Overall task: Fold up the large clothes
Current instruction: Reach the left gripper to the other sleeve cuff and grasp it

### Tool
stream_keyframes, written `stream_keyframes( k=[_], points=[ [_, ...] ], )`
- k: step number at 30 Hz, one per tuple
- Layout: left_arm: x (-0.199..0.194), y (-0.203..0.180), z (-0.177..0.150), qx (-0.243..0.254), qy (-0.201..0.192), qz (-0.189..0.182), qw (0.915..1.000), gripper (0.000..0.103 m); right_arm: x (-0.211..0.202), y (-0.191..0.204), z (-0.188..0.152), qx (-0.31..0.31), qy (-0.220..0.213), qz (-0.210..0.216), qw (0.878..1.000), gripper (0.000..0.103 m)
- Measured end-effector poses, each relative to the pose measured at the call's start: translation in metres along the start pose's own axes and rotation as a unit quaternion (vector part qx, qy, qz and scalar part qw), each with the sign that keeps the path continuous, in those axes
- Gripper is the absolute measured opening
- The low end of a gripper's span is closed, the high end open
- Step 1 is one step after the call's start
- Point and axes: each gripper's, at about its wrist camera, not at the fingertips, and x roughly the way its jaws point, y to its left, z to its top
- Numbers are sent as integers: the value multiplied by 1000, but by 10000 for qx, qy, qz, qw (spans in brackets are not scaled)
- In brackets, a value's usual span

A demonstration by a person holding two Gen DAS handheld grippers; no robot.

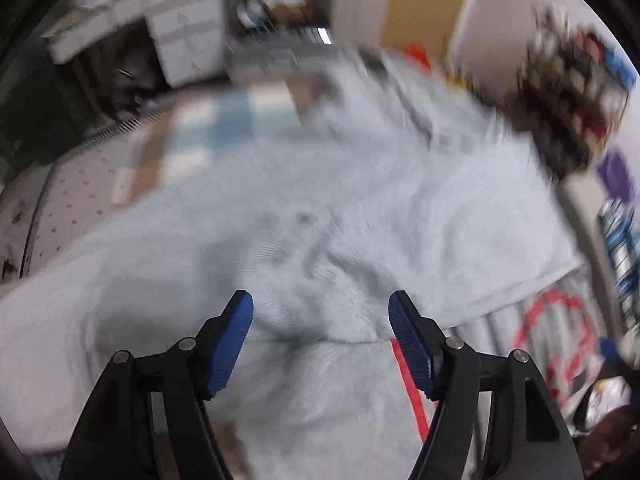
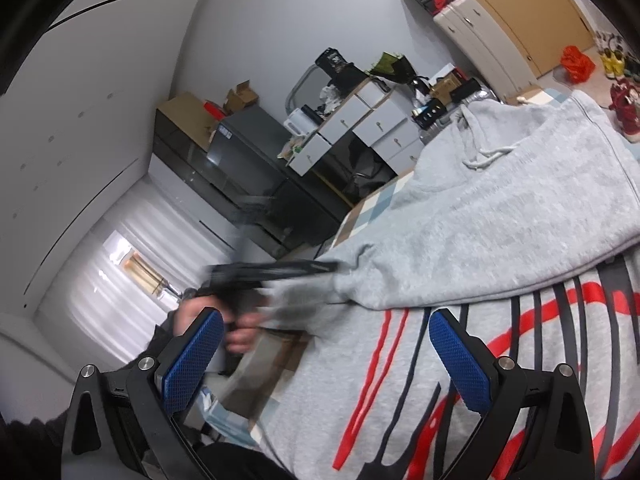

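1. The grey hoodie lies spread over a bed with a checked cover; its red-and-black printed front faces up, one sleeve folded across it.
2. The left hand-held gripper points down at the fabric, blue pads spread apart, nothing between them.
3. The right hand-held gripper hovers over the print, jaws spread wide and empty.
4. In the right wrist view, a blurred hand holds what seems to be the other gripper by the sleeve's cuff.
5. White drawers stand beyond the bed.
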Motion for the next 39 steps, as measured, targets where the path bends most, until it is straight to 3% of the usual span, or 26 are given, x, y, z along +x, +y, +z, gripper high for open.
stream_keyframes(
  k=[2,4,7,8,10,12,13,15,17,18,23,27,31,35,39],
  points=[
    [-51,28,-10,-529,-473,-41,9975,81,1,-2,-2,96,17,4,10000,103],
    [-101,65,-28,-1119,-974,37,9889,92,3,-3,-3,202,58,53,9998,103],
    [-147,115,-55,-1696,-1293,289,9766,94,7,0,-7,215,80,52,9997,103],
    [-164,139,-70,-1951,-1452,458,9689,95,8,1,-8,198,90,32,9998,103],
    [-185,184,-100,-2594,-1596,641,9503,102,11,3,-10,183,123,-29,9998,103],
    [-184,209,-123,-3156,-1647,598,9326,102,14,4,-13,193,148,-86,9997,103],
    [-185,226,-135,-3497,-1641,479,9211,102,16,4,-15,202,159,-118,9996,103],
    [-174,265,-159,-4326,-1575,124,8877,102,19,4,-17,238,178,-190,9994,103],
    [-162,286,-172,-4829,-1664,-271,8593,102,22,2,-20,324,192,-263,9989,103],
    [-156,287,-171,-4908,-1733,-348,8532,102,25,-1,-21,410,215,-296,9985,103],
    [-130,314,-170,-5105,-1640,-1044,8376,102,32,-6,-24,612,182,-509,9967,103],
    [-126,331,-155,-5052,-1698,-1353,8353,102,36,-4,-26,627,136,-572,9963,103],
    [-118,358,-152,-5287,-1652,-1962,8092,102,44,0,-30,549,216,-671,9960,103],
    [-109,370,-160,-5410,-1519,-2464,7897,102,56,4,-34,463,360,-760,9954,103],
    [-107,372,-155,-5429,-1675,-2554,7823,102,68,7,-38,404,510,-820,9945,103]
  ],
)
